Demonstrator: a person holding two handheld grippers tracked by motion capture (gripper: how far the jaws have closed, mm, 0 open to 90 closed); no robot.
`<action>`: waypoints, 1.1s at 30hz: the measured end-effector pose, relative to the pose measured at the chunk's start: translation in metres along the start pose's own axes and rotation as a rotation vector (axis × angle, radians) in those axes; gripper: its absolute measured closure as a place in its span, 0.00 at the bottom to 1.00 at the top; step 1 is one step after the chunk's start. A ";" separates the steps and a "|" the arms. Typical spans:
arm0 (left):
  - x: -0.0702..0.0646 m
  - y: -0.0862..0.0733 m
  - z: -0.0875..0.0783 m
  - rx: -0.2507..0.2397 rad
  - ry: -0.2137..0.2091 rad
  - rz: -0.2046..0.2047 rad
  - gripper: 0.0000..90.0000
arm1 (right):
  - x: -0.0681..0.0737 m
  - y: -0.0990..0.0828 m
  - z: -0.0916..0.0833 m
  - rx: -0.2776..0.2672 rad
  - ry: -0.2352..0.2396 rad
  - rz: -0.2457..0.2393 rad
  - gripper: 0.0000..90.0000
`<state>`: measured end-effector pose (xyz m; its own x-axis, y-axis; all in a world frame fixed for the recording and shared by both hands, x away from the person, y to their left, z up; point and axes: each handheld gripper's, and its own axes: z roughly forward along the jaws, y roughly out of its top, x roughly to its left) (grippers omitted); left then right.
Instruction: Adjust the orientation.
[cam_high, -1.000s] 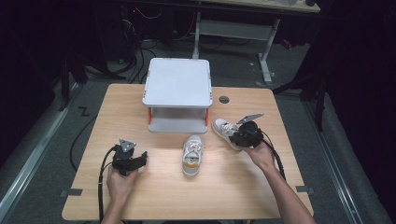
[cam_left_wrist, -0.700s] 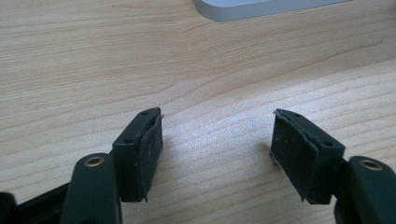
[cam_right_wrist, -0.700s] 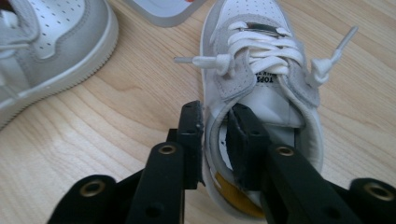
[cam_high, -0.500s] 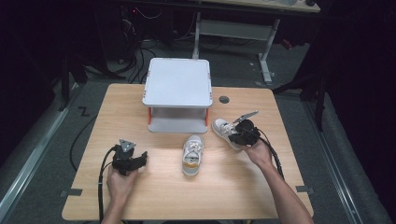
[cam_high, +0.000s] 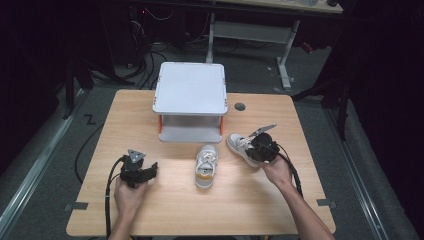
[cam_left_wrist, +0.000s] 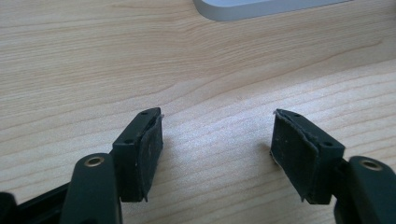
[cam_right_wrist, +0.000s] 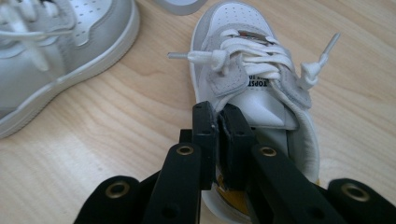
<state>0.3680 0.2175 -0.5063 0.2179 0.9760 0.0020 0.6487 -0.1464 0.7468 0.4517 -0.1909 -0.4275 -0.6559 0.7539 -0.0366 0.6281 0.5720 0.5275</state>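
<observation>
Right gripper just closed, now clamped on the collar of the right-hand sneaker resting on the table beside the second sneaker — left gripper gaping over bare wood, well apart, before the white stand.

Your right gripper hides the held shoe's heel; the other shoe (left edge) is cropped.

Partial print "TOPST" on sneaker tongue label
</observation>
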 end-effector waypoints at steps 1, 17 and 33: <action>0.000 0.000 0.000 0.000 0.000 0.000 0.38 | 0.000 0.000 0.000 0.000 0.000 0.000 0.96; 0.000 0.000 0.000 -0.001 0.000 0.000 0.38 | 0.057 -0.003 -0.005 0.026 0.072 0.023 0.94; -0.001 0.000 0.000 -0.003 0.004 -0.005 0.38 | 0.076 -0.008 0.007 -0.006 0.202 0.051 0.84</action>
<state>0.3674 0.2167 -0.5065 0.2119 0.9773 0.0005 0.6473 -0.1407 0.7491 0.4005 -0.1358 -0.4405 -0.6943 0.7014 0.1611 0.6605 0.5322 0.5296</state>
